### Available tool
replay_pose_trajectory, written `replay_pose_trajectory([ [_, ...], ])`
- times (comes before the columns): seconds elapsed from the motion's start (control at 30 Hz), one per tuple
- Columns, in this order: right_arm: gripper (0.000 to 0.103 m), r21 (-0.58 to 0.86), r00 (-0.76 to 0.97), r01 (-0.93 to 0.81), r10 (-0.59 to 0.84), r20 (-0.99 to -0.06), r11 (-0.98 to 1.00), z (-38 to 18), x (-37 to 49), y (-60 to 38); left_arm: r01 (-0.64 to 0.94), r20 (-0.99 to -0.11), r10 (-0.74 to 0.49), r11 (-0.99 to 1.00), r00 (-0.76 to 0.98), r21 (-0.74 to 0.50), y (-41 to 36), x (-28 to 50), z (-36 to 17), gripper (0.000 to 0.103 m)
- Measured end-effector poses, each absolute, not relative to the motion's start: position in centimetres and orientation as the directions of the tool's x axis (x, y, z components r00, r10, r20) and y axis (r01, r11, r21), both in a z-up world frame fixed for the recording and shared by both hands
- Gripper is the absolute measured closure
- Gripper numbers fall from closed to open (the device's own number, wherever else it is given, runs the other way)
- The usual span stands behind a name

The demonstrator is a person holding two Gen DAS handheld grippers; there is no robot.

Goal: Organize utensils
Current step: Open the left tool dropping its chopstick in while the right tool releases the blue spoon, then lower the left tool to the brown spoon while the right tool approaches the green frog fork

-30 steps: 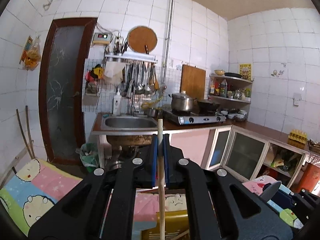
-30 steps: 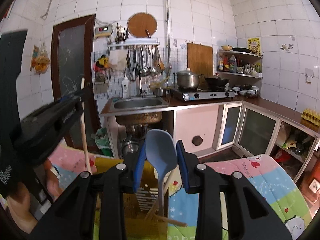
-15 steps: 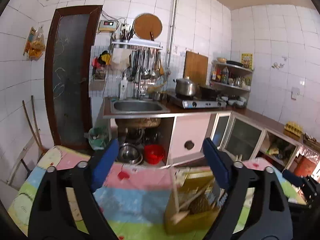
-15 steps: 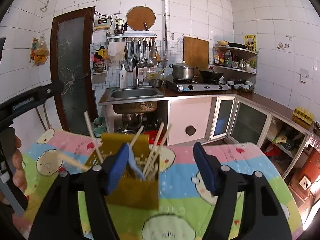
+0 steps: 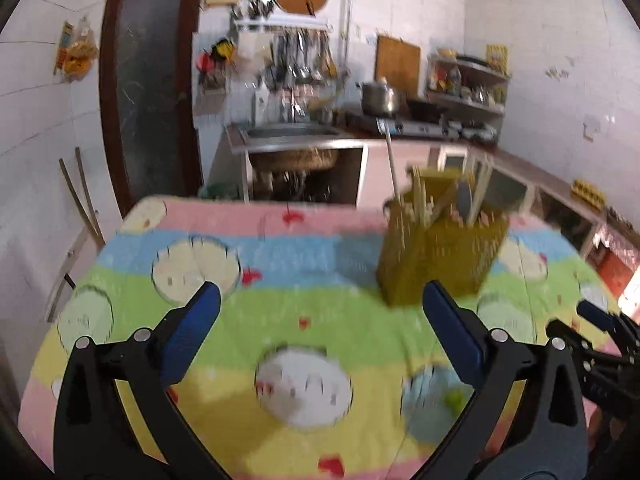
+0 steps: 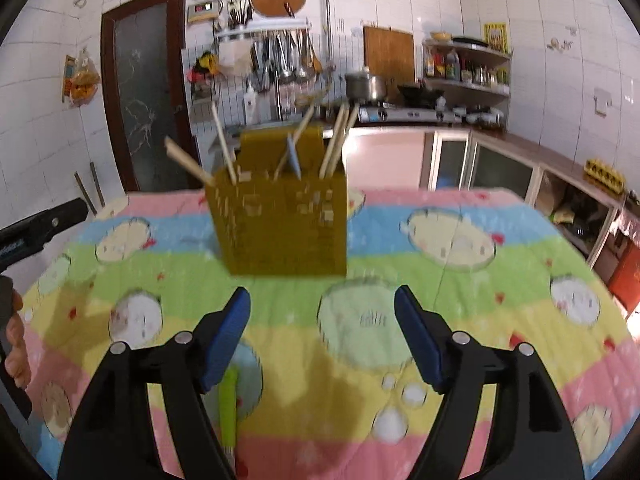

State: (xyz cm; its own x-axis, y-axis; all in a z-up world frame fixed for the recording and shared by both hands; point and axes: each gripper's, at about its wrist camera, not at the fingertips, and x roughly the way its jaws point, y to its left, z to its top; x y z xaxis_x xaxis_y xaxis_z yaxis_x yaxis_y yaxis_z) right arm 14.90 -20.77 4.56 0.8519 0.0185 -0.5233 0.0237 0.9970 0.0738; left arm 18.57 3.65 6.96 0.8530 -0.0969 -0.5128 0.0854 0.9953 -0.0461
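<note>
A yellow perforated utensil holder (image 6: pixel 280 228) stands on the patterned tablecloth, with several wooden chopsticks (image 6: pixel 222 148) and a blue spoon (image 6: pixel 294 156) in it. It also shows in the left wrist view (image 5: pixel 440 252), with one long wooden stick (image 5: pixel 391 164) upright. My right gripper (image 6: pixel 322 332) is open and empty, drawn back in front of the holder. A green utensil (image 6: pixel 229 404) lies on the cloth by its left finger. My left gripper (image 5: pixel 320 320) is open and empty, left of the holder.
The table is covered by a striped cartoon cloth (image 6: pixel 460 248). Behind it are the sink counter (image 5: pixel 296 136), a stove with a pot (image 6: pixel 366 86) and a dark door (image 5: pixel 148 80). The right gripper shows at the left view's right edge (image 5: pixel 600 340).
Both grippers let go: the left released the wooden stick, the right the blue spoon, both now in the holder. Both opened wide and drew back and up from the holder.
</note>
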Motion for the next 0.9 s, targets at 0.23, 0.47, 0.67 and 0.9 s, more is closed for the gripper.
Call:
replay_pose_trajectory([
  [0.23, 0.03, 0.056, 0.813, 0.011, 0.024, -0.582, 0.998, 1.4, 13.3, -18.6, 0.103, -0.598, -0.101, 0.994, 0.795, -0.031, 4.3, 16.2, 2.4, 0.005],
  [0.47, 0.03, 0.026, 0.755, -0.015, 0.028, -0.656, 1.0, -0.7, 13.7, -15.9, 0.096, -0.671, -0.102, 0.994, 0.734, -0.045, 5.9, 15.2, -0.6, 0.005],
  [0.67, 0.03, -0.003, 0.701, -0.049, 0.032, -0.712, 0.999, -2.4, 15.1, -14.0, 0.095, -0.708, -0.1, 0.994, 0.699, -0.048, 6.7, 14.3, -2.3, 0.005],
  [0.9, 0.06, -0.028, 0.652, -0.062, 0.019, -0.758, 0.998, -3.6, 16.8, -12.8, 0.117, -0.729, -0.131, 0.991, 0.672, -0.07, 6.9, 13.8, -2.7, 0.005],
])
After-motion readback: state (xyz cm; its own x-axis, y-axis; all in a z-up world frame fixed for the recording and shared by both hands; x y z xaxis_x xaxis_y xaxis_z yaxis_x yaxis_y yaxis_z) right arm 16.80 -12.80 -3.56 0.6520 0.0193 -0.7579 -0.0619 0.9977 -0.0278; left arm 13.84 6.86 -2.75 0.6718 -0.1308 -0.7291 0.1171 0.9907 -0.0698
